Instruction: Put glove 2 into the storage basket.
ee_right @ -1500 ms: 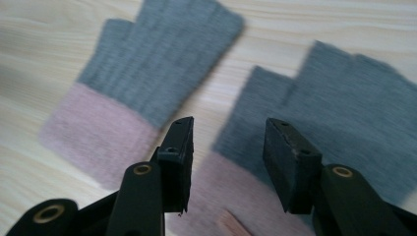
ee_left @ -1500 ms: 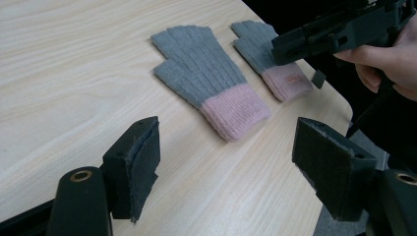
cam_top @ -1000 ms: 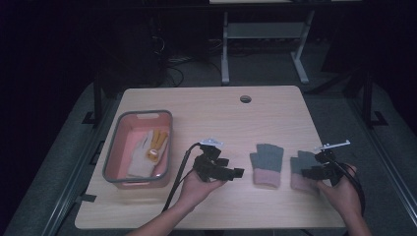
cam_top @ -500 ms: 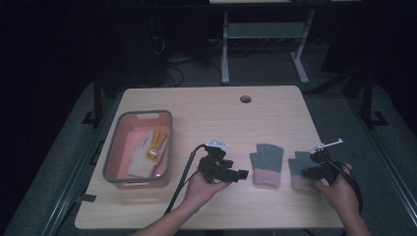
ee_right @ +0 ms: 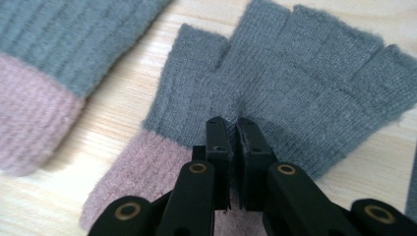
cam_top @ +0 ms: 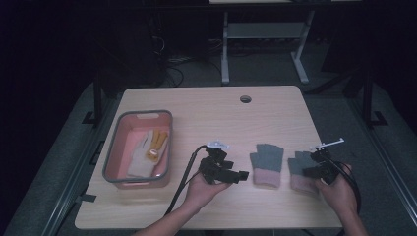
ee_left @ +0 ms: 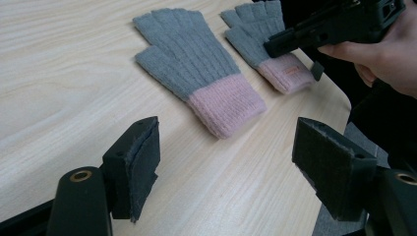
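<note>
A dim lab or test room set up for recording, not a home. A plain wooden desk (cam_top: pixel 206 113) with a round cable hole (cam_top: pixel 245 99) stands on grey carpet (cam_top: pixel 324 108), lit while everything around it falls into darkness. Behind the desk, cables (cam_top: pixel 172 73) trail across the floor beside the white metal legs of a second table (cam_top: pixel 265 34), and dark stand legs (cam_top: pixel 366 93) rise to the desk's right and left.

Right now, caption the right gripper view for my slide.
Right hand-held gripper pinches a fold of the grey, pink-cuffed fingerless glove.
</note>
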